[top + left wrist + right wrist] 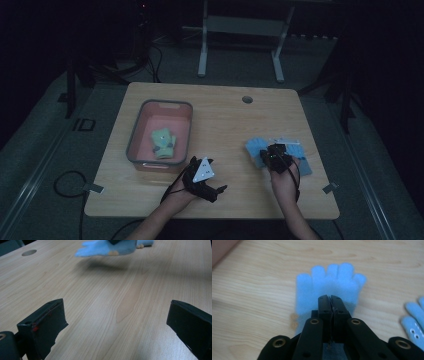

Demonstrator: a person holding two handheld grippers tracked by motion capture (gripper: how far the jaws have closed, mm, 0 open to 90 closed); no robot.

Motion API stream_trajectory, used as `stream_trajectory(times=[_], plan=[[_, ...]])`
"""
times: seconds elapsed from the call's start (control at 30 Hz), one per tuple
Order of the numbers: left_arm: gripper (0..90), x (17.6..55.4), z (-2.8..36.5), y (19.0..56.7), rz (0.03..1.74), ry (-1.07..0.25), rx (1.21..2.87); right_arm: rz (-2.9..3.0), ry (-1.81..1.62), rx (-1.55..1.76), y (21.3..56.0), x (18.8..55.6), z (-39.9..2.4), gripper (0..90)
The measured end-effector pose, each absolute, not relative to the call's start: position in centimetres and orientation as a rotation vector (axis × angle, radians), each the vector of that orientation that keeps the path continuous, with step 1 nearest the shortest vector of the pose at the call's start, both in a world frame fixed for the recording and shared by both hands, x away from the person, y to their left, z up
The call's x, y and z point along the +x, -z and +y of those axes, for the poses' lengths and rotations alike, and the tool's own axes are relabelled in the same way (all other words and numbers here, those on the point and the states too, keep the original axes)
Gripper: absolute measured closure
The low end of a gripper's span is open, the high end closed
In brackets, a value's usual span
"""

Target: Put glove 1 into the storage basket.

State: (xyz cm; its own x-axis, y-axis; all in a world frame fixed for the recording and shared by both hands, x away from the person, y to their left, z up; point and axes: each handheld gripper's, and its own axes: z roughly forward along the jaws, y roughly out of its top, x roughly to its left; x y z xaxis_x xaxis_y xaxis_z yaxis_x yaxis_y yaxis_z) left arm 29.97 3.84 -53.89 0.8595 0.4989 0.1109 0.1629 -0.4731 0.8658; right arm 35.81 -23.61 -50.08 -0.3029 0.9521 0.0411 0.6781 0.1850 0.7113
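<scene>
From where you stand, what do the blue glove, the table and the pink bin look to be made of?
The blue glove looks like soft knit or fleece: fuzzy, matte, rounded fingertips. The table looks like light wood or a wood-look laminate: grain lines show under a smooth, faintly shiny surface. The pink bin seems to be moulded plastic: thin smooth walls with a grey rim, though the dim light leaves it uncertain.

Light wood table (220, 115), rounded corners, round cable hole (247, 99) near the far edge. Grey-rimmed pink bin (186, 131) sits on its left half, lengthwise front to back, close to the near-left area. A light blue glove (302, 161) lies flat on the right side near the front. Two small grey tabs stick out at the front corners (93, 188). Table stands on grey carpeted floor (45, 150).
</scene>
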Motion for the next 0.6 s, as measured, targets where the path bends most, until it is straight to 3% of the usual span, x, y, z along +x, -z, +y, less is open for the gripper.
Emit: stream_trajectory(times=[0.37, 0.6], plan=[[2.2, 29.8, 3.9, 54.2, 0.480, -0.446, 2.062, 2.066, -0.842, 1.612, 53.7, 35.8, -21.8, 86.2], [2.2, 29.8, 4.3, 54.4, 0.486, -0.440, 2.048, 2.108, -0.884, 1.576, 53.3, 35.7, -22.2, 71.5]])
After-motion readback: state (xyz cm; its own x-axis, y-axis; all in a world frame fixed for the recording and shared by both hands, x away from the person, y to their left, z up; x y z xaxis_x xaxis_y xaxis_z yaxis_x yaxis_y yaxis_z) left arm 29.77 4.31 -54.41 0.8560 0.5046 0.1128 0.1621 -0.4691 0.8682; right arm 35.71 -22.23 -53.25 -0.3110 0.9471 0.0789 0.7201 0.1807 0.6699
